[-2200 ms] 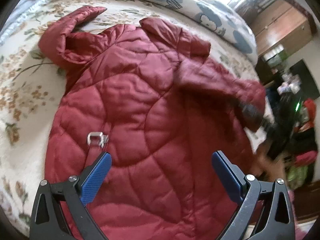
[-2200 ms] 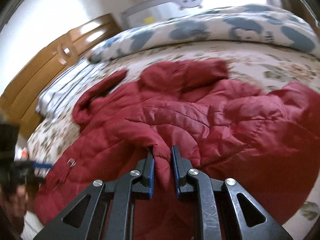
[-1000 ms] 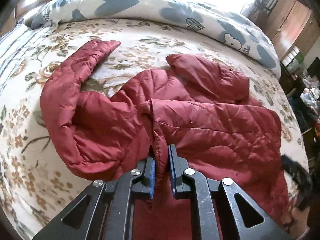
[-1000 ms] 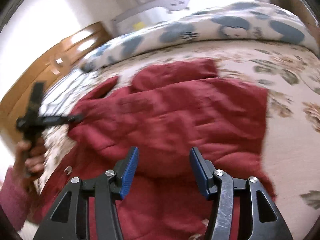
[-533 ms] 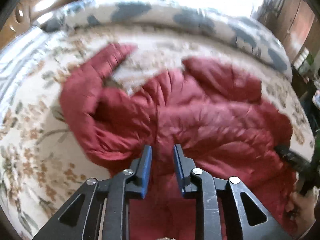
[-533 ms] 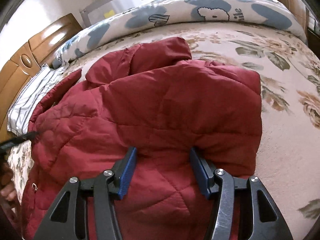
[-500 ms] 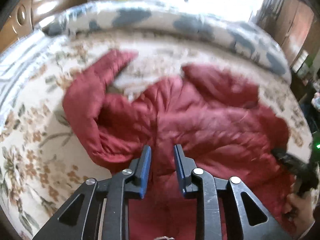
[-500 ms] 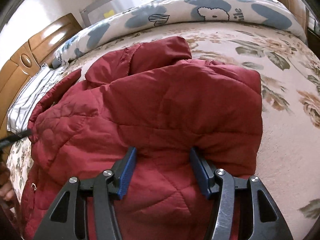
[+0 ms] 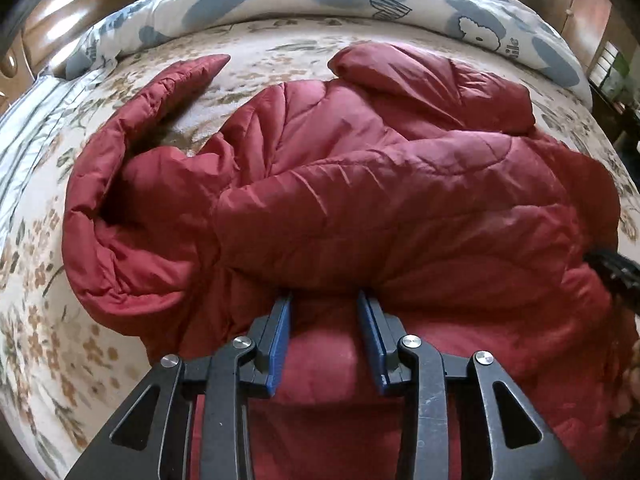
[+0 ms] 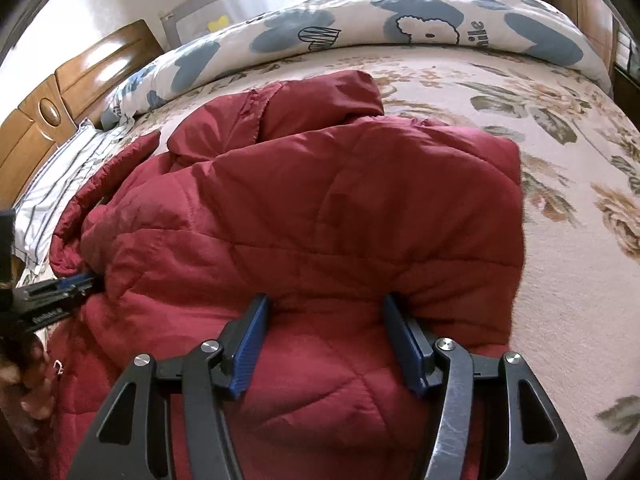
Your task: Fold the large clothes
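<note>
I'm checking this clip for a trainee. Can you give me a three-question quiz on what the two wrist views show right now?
1. True or false: the left gripper is clamped shut on the red jacket.
2. What lies along the far edge of the bed?
A. a rolled blue-patterned quilt
B. a stack of books
C. a laptop
3. Fill in: the jacket's loose sleeve on the left gripper's side lies ___ on the bed.

Key: 1 false, its jaws have just been opening and stand apart over the fold. 2 A. 3 unfolded.

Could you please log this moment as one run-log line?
left gripper: just opening, empty | right gripper: open, empty | red jacket: folded on bed
</note>
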The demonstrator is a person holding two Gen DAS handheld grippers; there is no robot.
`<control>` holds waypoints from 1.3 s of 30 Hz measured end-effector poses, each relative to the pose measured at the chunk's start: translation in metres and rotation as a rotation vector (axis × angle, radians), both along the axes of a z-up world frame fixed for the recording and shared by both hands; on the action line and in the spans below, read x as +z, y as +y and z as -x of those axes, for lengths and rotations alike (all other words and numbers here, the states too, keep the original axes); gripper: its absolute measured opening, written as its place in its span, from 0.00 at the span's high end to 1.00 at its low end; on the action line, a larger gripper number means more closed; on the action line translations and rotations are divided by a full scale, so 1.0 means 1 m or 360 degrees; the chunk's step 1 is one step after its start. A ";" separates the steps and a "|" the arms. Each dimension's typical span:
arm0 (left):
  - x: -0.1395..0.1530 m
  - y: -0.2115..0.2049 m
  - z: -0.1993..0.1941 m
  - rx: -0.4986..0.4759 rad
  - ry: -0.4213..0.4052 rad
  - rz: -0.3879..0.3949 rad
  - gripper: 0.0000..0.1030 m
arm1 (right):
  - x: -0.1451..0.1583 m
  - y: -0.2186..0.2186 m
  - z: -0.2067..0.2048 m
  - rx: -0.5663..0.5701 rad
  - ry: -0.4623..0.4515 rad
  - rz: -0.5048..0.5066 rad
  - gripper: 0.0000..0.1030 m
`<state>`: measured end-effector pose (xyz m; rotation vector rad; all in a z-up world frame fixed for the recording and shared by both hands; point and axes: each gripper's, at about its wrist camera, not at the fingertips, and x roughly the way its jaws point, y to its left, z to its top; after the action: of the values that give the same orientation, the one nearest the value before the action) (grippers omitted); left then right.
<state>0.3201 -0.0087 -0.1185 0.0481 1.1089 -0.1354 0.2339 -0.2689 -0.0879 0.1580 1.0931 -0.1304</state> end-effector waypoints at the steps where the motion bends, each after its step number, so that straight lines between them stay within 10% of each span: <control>1: 0.001 -0.002 0.000 -0.0006 0.0000 -0.0004 0.66 | 0.004 0.000 0.002 -0.0009 -0.0014 0.0010 0.41; 21: -0.002 0.015 0.006 0.0009 -0.0017 0.0075 0.65 | -0.011 -0.021 0.006 -0.0074 0.0021 0.0041 0.39; 26: 0.015 0.019 0.019 0.0032 -0.0072 0.0045 0.41 | 0.011 -0.021 0.018 -0.0124 -0.0020 -0.0046 0.36; 39: 0.055 0.048 0.017 0.0163 -0.0186 -0.0034 0.36 | 0.042 0.009 0.048 -0.0014 -0.0087 -0.0114 0.33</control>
<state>0.3035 0.0394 -0.0638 0.0178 0.9941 -0.0288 0.1863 -0.2597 -0.0462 0.2298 1.0429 -0.0942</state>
